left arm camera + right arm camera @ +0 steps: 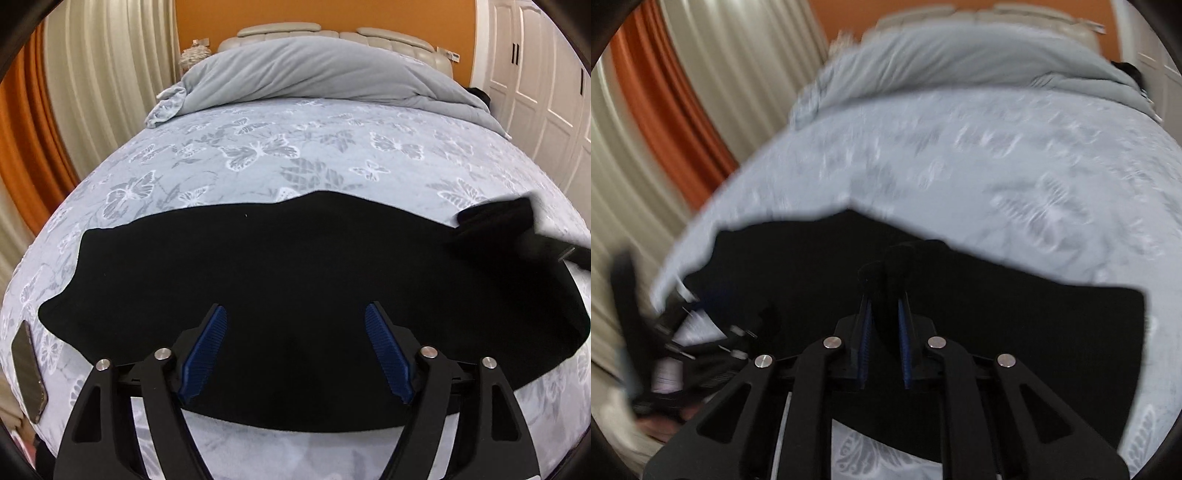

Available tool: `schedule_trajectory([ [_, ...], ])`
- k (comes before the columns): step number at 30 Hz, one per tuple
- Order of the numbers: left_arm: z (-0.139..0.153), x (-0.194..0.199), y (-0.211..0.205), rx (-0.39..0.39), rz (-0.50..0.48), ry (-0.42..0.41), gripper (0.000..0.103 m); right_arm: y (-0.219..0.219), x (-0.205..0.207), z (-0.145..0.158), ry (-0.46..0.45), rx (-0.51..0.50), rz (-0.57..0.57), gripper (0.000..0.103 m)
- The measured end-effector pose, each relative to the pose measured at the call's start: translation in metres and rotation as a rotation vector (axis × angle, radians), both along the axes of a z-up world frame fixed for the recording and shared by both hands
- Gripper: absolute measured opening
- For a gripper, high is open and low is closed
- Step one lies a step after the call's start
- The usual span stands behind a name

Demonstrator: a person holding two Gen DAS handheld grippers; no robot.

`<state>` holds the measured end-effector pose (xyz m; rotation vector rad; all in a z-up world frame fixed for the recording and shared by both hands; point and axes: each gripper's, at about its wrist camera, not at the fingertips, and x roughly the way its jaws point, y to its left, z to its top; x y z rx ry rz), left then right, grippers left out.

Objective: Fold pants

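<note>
A phone lies at the bed's nine o'clock edge; the pants, black and flat, spread across the near half of the bed; the left gripper hovers over their six o'clock edge, fingers wide apart; at three o'clock the right gripper is clamped on a bunch of cloth. The fold looks underway; next, I judge, that pinched end must be carried across toward nine o'clock and laid edge to edge.
</note>
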<state>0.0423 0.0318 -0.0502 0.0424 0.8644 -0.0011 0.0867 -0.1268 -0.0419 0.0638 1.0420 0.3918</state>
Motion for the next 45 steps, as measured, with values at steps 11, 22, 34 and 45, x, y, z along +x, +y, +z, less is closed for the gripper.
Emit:
schedule_trajectory([
  [11,-0.003,-0.002,0.042,-0.021,0.036,0.064,0.077,0.032,-0.019,-0.019,-0.149,-0.299,0.035,0.080],
  [22,-0.005,-0.009,0.040,0.013,0.005,0.070,0.079,0.036,-0.004,-0.001,-0.136,-0.145,-0.005,0.016],
  [34,-0.015,-0.008,0.047,0.054,0.020,0.089,0.080,0.093,0.016,-0.024,0.019,0.040,0.137,0.021],
  [45,-0.009,-0.007,0.104,-0.074,0.112,0.119,0.080,-0.090,-0.026,0.055,-0.122,0.093,-0.215,0.098],
])
